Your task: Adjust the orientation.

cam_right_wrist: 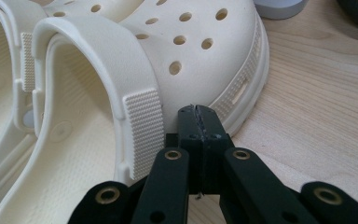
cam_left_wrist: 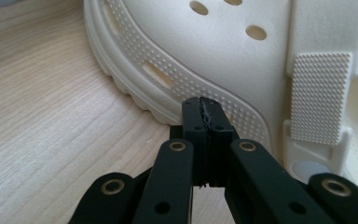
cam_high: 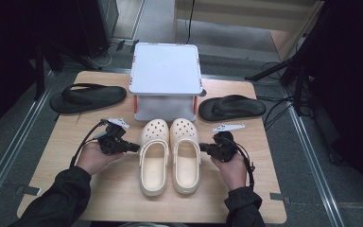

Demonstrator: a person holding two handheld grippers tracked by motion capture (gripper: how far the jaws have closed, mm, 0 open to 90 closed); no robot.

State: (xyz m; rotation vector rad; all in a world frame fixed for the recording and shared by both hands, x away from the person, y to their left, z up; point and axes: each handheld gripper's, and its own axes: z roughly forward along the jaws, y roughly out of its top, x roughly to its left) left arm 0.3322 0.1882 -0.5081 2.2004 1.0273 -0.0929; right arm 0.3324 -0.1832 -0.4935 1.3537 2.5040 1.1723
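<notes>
Two cream clogs stand side by side in the middle of the wooden table (cam_high: 99, 189), toes pointing away from me: the left clog (cam_high: 153, 158) and the right clog (cam_high: 185, 156). My left gripper (cam_high: 136, 147) lies level at the left clog's outer side, jaws pressed together with nothing between them; its tips (cam_left_wrist: 205, 106) sit right at the ribbed sole edge of that clog (cam_left_wrist: 223, 51). My right gripper (cam_high: 202, 148) is shut too, empty, its tips (cam_right_wrist: 198, 113) at the outer side of the right clog (cam_right_wrist: 191, 46) by the strap hinge.
A white lidded box (cam_high: 166, 71) stands behind the clogs. One black flip-flop (cam_high: 87, 97) lies at the far left, another black flip-flop (cam_high: 231, 107) at the far right. Cables and dark stands surround the table.
</notes>
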